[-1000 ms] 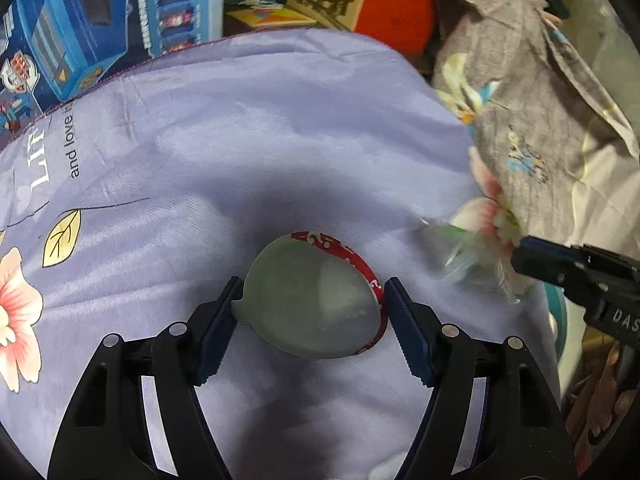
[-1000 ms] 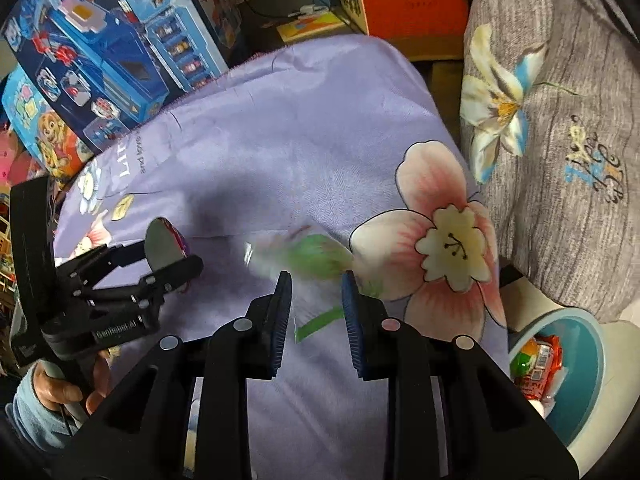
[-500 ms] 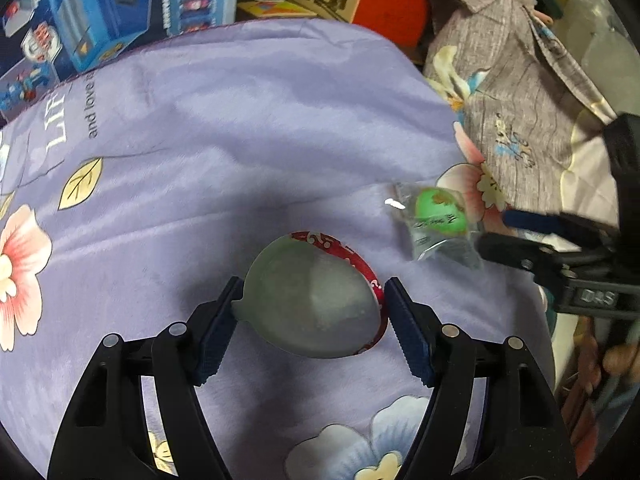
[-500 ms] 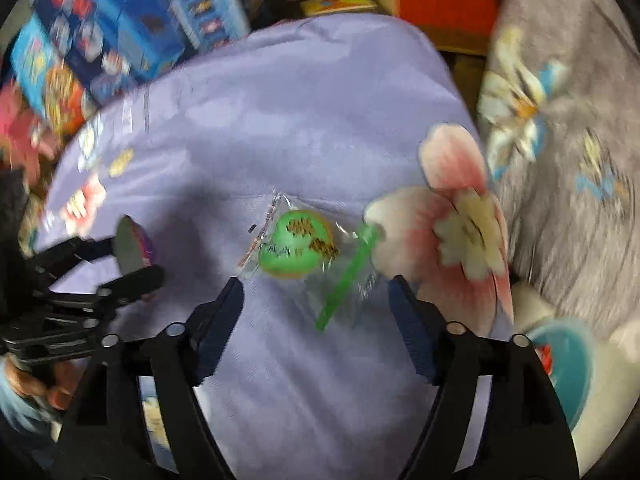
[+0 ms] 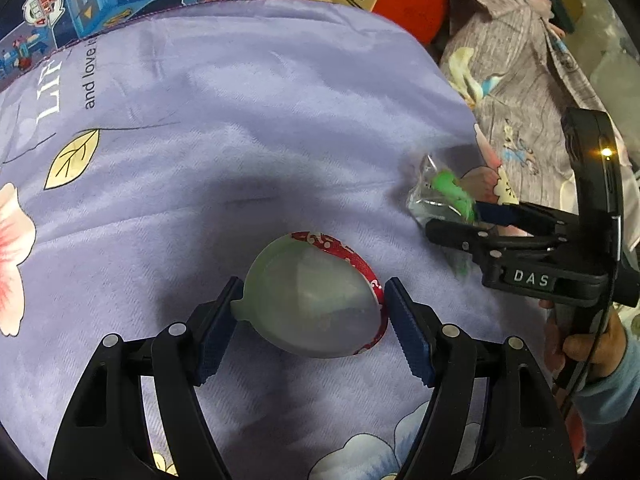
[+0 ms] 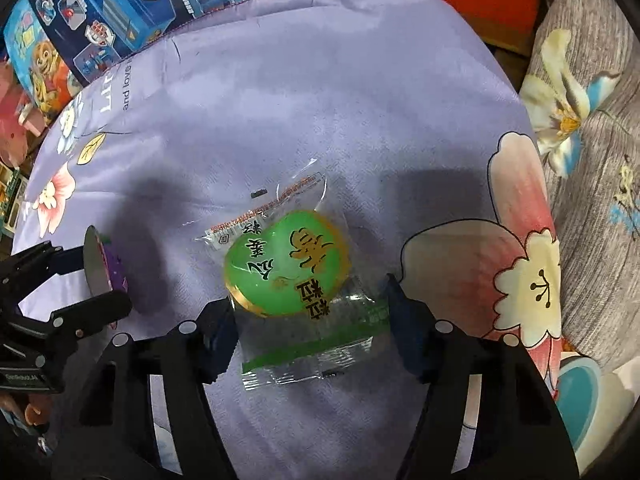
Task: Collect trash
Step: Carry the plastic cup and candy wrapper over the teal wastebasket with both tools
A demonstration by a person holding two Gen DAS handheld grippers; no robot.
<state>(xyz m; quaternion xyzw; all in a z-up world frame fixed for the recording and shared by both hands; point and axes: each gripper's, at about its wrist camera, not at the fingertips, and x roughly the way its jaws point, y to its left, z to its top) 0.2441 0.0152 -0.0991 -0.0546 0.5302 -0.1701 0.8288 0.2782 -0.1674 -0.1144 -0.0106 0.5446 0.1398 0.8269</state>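
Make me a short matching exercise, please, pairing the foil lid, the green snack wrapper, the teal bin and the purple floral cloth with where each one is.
Things:
1. foil lid
2. green snack wrapper
3. teal bin
4. purple floral cloth

Places:
A. at the right edge, past the cloth's rim
B. spread beneath everything
C. clamped in the left hand-held gripper
D. lying between the closing jaws of the right hand-held gripper

Pairs: 1-C, 2-D, 3-A, 4-B

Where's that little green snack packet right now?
The green snack packet lies on the purple flowered cloth, between the closing jaws of the right gripper. In the left wrist view it is right of the lid.
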